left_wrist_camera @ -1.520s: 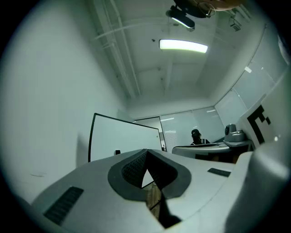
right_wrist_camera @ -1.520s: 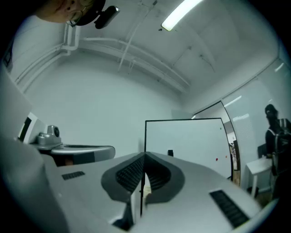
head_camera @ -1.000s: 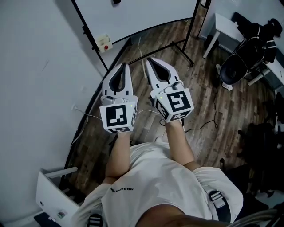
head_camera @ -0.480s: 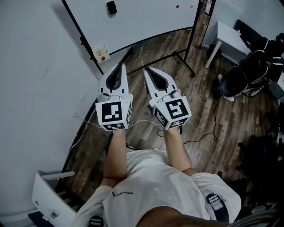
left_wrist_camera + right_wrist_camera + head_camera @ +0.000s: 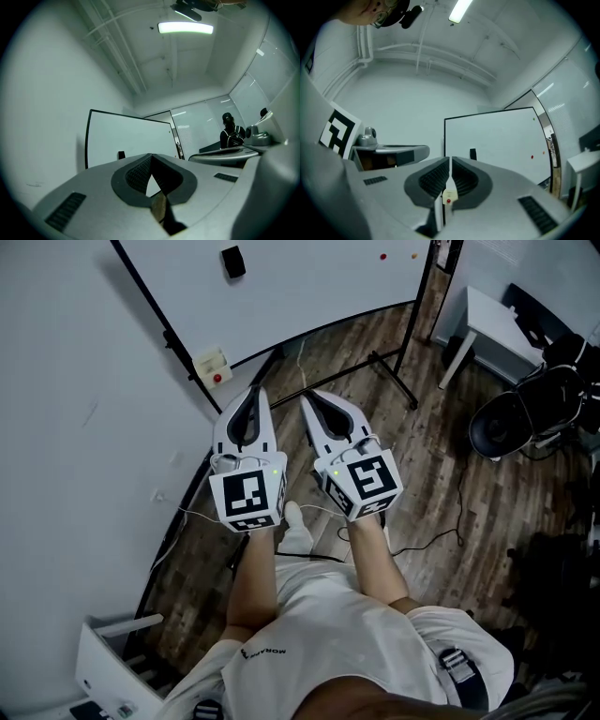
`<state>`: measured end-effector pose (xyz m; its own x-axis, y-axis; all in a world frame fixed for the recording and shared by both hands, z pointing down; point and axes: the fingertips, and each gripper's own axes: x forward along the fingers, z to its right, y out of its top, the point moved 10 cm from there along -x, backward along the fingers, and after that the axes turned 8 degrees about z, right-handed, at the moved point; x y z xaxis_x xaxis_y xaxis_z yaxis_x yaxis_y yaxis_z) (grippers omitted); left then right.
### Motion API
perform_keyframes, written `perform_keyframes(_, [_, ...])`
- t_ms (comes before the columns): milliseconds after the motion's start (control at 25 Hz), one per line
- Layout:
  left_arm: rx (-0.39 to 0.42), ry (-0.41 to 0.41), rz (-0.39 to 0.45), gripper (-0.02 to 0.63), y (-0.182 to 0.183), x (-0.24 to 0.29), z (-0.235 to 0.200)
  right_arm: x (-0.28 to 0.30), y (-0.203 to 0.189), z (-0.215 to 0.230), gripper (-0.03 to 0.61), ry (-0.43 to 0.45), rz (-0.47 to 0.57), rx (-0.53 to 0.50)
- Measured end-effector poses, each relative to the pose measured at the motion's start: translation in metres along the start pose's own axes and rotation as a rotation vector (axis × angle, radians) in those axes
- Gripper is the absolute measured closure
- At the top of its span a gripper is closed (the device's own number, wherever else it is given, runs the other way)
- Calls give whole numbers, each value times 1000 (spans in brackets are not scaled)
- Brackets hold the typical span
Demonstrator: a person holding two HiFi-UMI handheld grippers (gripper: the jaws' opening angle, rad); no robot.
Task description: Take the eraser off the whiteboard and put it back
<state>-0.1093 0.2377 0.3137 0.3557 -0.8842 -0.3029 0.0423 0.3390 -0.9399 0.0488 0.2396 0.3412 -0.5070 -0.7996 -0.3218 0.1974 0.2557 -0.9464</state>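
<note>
Small black rectangular eraser [image 5: 232,261] sticks flat on the white, black-framed whiteboard [image 5: 319,282], left of centre in its lower half, well apart from the red and orange dots [image 5: 382,256] near the board's right edge.
</note>
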Motion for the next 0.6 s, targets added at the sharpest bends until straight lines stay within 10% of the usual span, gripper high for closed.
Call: perform_keyframes(600, [-35, 10, -8, 611, -70, 167, -118, 203, -41, 64, 565, -15, -22, -37])
